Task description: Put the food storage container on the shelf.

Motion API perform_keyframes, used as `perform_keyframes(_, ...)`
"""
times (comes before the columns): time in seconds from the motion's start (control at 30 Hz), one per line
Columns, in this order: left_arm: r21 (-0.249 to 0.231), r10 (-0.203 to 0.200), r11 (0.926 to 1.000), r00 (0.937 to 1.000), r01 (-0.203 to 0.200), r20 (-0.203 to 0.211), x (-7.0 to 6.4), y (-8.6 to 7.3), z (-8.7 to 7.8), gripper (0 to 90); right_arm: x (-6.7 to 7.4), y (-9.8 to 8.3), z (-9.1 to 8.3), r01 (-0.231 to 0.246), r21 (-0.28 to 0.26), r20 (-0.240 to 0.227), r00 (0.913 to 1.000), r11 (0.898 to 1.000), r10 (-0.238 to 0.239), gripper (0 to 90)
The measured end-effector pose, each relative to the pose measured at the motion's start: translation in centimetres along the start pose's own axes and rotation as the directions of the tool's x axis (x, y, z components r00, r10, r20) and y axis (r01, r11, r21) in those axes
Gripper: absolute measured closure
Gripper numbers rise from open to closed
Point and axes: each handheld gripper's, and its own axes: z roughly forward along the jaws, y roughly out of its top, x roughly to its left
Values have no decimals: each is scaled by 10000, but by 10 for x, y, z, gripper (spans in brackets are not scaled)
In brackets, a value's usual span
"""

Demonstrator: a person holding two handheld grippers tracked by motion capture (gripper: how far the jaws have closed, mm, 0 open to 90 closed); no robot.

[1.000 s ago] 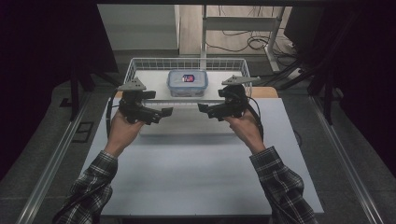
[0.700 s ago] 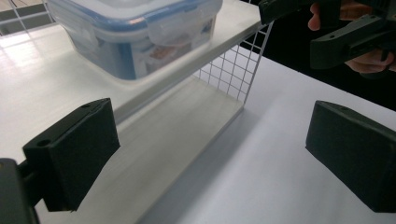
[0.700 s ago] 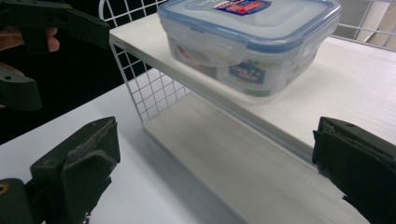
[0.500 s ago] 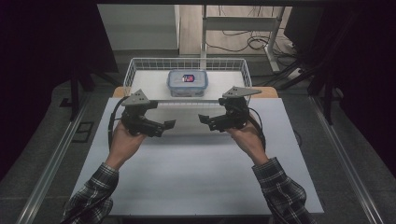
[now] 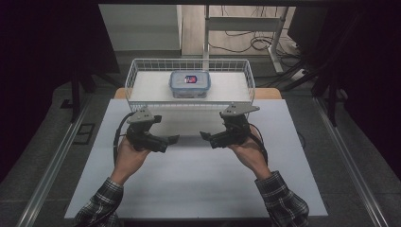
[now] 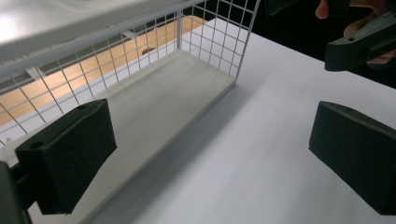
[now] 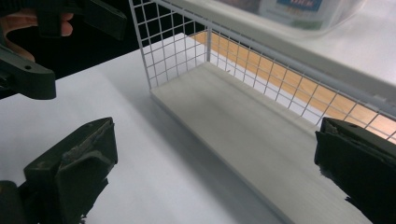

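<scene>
Both grippers are held above the white table (image 5: pixel 198 189), in front of the white wire basket (image 5: pixel 142 71) at the table's far edge.

Left gripper (image 5: pixel 172 139): held in the person's left hand (image 5: pixel 128 158), near and left of the basket's front wall, pointing right toward the other gripper. In the left gripper view its two black pads (image 6: pixel 70 158) stand wide apart with bare tabletop between them (nothing gripped). That view also looks along the basket's front wall and the pale board it sits on.

Right gripper (image 5: pixel 204 136): held in the right hand (image 5: pixel 248 153), near and right of the basket's middle, pointing left. In the right gripper view its pads (image 7: pixel 74 168) are likewise spread wide, holding nothing; the basket's corner and mesh wall lie just beyond them.

The two gripper tips face each other over the table, close but apart.

Clear plastic food container (image 5: pixel 190 83) with a blue-rimmed lid: it sits inside the basket, about centred along the far wall, upright, lid on. It is well apart from both grippers. Its lower edge and label show blurred at the top of the right gripper view (label text not legible).

Sleeves are plaid.
</scene>
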Motion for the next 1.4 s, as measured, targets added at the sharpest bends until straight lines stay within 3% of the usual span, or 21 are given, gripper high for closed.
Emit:
perform_keyframes(0.37,46,88,10000,9997,-87,-218,-8,-20,4,2,4,-21,1,-306,-166,-252,9992,9994,302,0)
perform_keyframes(0.63,588,-2,9983,9997,15,-231,-9,-37,9,3,9,-35,0,130,187,-246,9996,9997,-125,0)
perform_keyframes(1.07,629,-12,9980,9992,38,-404,-17,-51,-2,4,12,-53,-9,8,233,-322,9995,9997,0,0)
perform_keyframes(1.4,671,-135,9976,9990,163,-420,-22,-65,-8,5,23,-61,-9,-113,225,-500,9987,9997,124,0)
